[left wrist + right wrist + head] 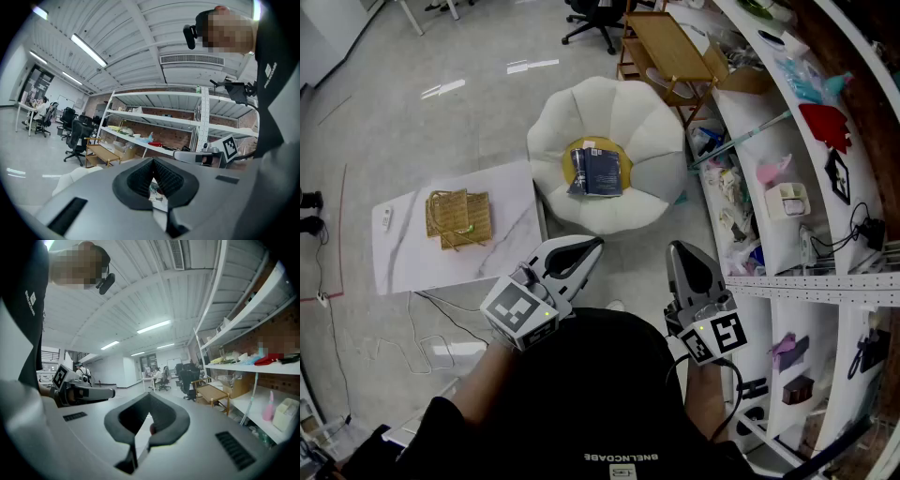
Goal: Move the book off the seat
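Observation:
A dark blue book lies on the yellow cushion of a white petal-shaped seat in the head view. My left gripper hovers below the seat's near rim, shut with nothing between its jaws. Held to the right, my right gripper is also shut and empty. Both are well short of the book. In the left gripper view my left gripper points level toward shelving, and the right gripper's marker cube shows beside it. The right gripper shows its jaws together in its own view.
A white marble-top low table left of the seat carries a woven mat. Cluttered metal shelves run along the right. A wooden bench and an office chair stand beyond the seat. Cables lie on the floor.

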A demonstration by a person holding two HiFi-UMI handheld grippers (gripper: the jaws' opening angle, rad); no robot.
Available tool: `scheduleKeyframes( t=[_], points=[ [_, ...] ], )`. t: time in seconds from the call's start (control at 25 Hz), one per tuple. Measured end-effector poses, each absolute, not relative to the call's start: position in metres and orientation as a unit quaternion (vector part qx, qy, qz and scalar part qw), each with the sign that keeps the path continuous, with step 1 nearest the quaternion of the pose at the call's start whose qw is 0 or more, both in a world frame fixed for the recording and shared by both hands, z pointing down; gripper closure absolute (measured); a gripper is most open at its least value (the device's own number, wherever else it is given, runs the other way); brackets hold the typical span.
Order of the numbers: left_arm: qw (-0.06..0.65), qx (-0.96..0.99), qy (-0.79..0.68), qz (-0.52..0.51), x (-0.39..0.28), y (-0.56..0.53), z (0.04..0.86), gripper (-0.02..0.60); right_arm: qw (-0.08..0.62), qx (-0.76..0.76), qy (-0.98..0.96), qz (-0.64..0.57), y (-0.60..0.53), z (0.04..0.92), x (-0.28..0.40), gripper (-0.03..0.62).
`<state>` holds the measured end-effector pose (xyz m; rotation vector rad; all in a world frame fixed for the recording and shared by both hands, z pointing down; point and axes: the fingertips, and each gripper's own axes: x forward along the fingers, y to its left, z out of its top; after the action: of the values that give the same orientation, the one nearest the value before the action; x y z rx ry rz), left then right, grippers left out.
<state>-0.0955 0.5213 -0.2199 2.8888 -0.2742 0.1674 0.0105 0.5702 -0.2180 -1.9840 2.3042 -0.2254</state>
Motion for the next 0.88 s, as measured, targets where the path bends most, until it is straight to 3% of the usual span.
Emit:
scheduleKeyframes(
  t=[0.88],
  points=[
    [0.107,0.985,-0.108,0.078,-0.027,0.561,-0.206,0.578,0.061,-0.640,0.762,-0.080,0.617,-0.206,0.081,0.582]
  ],
)
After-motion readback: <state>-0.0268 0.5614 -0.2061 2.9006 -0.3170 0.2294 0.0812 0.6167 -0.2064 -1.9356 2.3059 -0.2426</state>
